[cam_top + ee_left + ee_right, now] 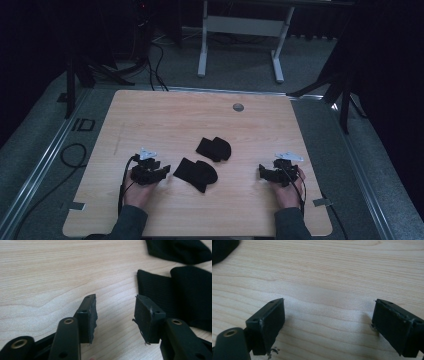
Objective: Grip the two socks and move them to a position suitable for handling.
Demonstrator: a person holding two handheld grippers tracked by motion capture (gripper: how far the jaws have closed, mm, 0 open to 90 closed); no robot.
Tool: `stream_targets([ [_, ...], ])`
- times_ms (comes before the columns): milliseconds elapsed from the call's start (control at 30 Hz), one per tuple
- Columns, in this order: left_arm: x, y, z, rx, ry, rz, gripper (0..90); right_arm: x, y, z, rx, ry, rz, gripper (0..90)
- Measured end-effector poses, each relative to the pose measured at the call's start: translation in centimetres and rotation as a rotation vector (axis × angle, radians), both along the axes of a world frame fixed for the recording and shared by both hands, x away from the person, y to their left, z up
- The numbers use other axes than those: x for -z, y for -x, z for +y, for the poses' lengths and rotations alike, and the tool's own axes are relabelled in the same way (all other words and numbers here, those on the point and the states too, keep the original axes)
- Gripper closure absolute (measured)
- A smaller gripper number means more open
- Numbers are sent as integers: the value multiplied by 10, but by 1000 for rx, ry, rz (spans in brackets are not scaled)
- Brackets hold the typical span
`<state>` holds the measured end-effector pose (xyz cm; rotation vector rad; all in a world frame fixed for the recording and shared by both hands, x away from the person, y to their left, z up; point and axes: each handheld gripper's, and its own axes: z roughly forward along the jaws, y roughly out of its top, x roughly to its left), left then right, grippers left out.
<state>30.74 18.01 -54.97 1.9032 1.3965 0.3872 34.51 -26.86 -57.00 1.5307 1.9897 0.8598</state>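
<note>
Two black folded socks lie near the table's middle: the nearer sock (196,173) and the farther sock (214,148). My left gripper (161,173) rests on the table just left of the nearer sock, open, with bare wood between its pads. In the left gripper view the left gripper (115,312) has the nearer sock (180,292) right beyond its right pad and the farther sock (177,250) at the top. My right gripper (263,172) sits low at the right, open wide and holding nothing. In the right gripper view the right gripper (328,322) spans bare wood, with a sock's edge (222,248) at top left.
The wooden table (165,115) has a round grey cable port (238,107) near its far edge. Tape tabs (322,202) mark the near corners. A white desk frame (240,35) and black stands rise from the floor behind. Cables (75,155) trail on the floor at left.
</note>
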Motion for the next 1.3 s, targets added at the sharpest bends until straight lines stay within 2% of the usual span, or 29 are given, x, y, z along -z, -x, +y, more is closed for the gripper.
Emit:
stream_targets([
  [400, -3, 5, -10, 42, 4, -21, 590, 0, 1, 0, 5, 0, 0, 109],
  [667, 1, 6, -24, 97, -4, -20, 634, 0, 2, 1, 7, -2, -7, 143],
  [933, 4, 7, -36, 145, -19, -19, 672, 0, 3, 2, 12, -2, -7, 145],
  [967, 6, 7, -39, 153, -32, -17, 672, 0, 3, 2, 13, -2, -7, 145],
  [1200, 6, 10, -46, 174, -39, -46, 740, 0, 3, 2, 18, -2, -9, 152],
  [1300, 2, 13, -47, 181, -35, -71, 750, 0, 3, 3, 17, -2, -9, 152],
])
